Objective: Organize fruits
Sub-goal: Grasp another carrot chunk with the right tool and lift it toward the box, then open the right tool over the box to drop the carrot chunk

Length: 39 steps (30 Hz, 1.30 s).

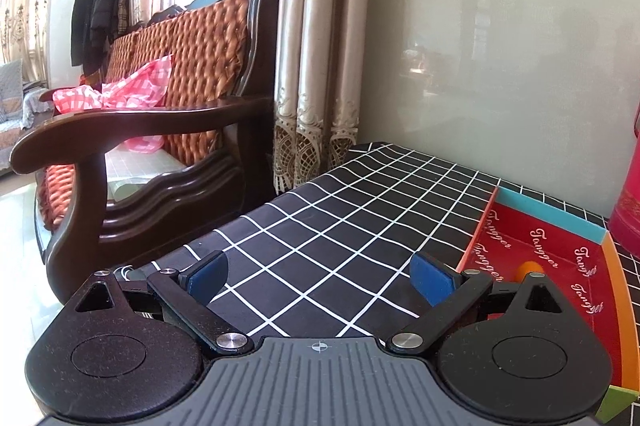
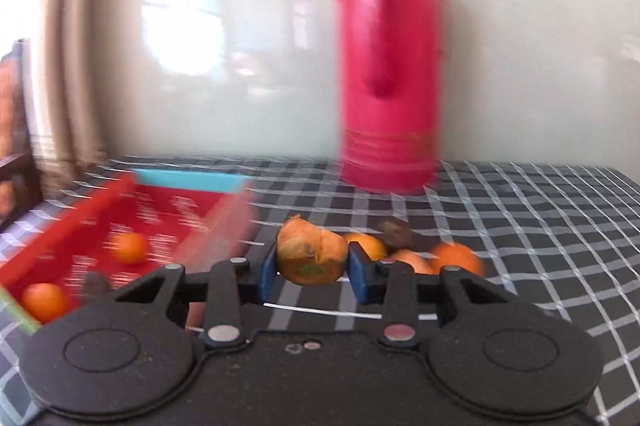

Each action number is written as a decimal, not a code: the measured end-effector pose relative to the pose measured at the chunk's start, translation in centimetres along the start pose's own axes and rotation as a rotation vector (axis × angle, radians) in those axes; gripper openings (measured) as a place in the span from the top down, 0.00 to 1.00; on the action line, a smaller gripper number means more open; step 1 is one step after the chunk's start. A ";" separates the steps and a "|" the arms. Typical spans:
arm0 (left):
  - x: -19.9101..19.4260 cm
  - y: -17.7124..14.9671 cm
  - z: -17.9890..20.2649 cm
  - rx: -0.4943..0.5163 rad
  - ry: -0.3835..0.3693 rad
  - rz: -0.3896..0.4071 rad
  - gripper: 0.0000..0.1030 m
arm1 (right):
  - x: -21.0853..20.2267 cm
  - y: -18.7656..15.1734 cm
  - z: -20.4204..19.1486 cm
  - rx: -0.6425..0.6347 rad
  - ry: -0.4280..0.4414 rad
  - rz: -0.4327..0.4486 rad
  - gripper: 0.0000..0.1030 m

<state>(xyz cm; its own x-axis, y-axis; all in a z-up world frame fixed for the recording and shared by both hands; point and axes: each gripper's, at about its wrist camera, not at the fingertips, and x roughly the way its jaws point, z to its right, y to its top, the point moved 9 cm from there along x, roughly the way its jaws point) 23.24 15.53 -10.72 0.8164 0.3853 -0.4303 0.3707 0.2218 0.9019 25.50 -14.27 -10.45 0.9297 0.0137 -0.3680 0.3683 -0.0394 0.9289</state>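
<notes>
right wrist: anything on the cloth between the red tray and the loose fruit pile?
Only the right gripper, shut on a fruit, sits between the red tray and the pile; the right wrist view shows this.

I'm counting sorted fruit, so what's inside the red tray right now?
Inside the red tray: two oranges and one small dark fruit, blurred. The right tongs' body covers the tray's near corner.

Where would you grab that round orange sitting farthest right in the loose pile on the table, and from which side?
Around its widest middle, coming from above. The orange is round, so either pair of opposite sides works, but other fruit crowds its left, while the checked tablecloth to its right is bare. The right gripper holds another fruit; the left gripper is open.
</notes>
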 end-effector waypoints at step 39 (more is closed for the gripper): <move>-3.1 -0.1 7.6 0.122 -0.173 0.071 0.06 | -4.2 -0.3 9.6 0.098 -0.516 0.039 0.06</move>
<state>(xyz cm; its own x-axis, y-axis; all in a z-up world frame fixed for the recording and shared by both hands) 24.06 7.49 -9.19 0.9025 0.2339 -0.3616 0.3513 0.0855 0.9323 21.48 -23.92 -9.56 0.8118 -0.4826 -0.3288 0.3085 -0.1236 0.9432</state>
